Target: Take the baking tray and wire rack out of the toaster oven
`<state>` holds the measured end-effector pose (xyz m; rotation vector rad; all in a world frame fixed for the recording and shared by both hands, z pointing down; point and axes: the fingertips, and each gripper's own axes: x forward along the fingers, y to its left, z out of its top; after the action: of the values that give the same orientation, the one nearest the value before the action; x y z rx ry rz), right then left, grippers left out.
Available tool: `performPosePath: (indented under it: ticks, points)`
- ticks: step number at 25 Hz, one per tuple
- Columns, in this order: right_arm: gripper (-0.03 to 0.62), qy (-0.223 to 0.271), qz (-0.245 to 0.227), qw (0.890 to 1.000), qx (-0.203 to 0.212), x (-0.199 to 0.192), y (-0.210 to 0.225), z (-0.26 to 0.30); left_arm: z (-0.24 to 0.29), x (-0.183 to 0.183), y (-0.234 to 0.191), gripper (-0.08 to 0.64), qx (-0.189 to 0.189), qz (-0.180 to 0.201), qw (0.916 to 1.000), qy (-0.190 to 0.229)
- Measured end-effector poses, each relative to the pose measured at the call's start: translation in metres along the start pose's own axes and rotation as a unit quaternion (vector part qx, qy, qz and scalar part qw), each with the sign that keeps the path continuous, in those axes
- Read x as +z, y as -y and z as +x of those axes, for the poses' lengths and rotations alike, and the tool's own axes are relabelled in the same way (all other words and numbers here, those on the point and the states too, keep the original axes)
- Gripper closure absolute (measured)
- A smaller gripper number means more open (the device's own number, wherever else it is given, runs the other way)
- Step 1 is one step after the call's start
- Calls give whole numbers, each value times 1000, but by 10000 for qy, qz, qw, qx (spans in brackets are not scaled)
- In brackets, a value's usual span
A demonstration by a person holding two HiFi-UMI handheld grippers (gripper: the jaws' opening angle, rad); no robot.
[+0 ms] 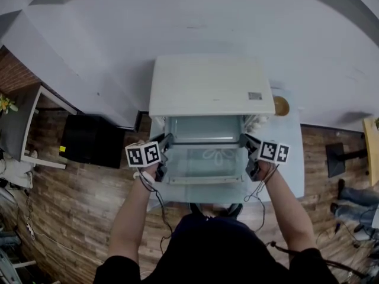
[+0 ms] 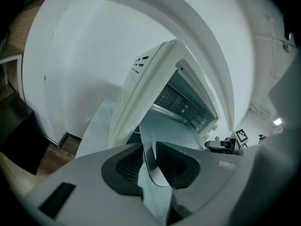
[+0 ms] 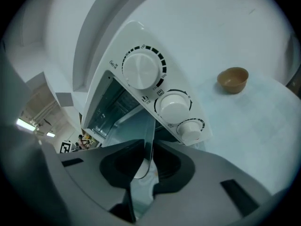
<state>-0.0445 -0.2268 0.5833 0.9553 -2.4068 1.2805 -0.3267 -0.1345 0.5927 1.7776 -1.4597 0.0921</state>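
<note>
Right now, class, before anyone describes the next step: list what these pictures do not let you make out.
- The wire rack: not made out. The top of the toaster oven hides the cavity in the head view, and both gripper views show only a sliver.
- The baking tray: its far end is hidden inside the oven in every view.
- The dial markings: right gripper view, too small to read.

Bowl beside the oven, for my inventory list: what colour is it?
The bowl is brown; right gripper view.

White toaster oven (image 1: 207,87) stands open; a silvery metal baking tray (image 1: 204,161) fills its mouth, left gripper (image 1: 167,139) and right gripper (image 1: 244,138) clamped on its sides. Pale blue table (image 1: 293,164) at right lies free save a small brown bowl (image 1: 280,106).
</note>
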Motion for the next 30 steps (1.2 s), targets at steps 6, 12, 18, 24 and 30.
performPosePath:
  ticks: [6, 12, 18, 24, 30]
  points:
    - [525, -272, -391, 9989, 10, -20, -1, -15, -13, -21, 6, 474, 204, 335, 9992, -71]
    - [526, -325, -429, 9985, 112, -48, -3, -40, -37, -51, 18, 466, 400, 622, 9971, -153]
    - [528, -268, -460, 9984, 207, -65, -10, -67, -63, -74, 36, 465, 408, 538, 9977, -10]
    - [528, -252, -503, 9983, 181, -85, -11, -96, -84, -97, 57, 465, 467, 494, 9977, 58]
    - [526, -163, -564, 9983, 28, -98, 6, -131, -84, -120, 86, 463, 362, 609, 9975, -80]
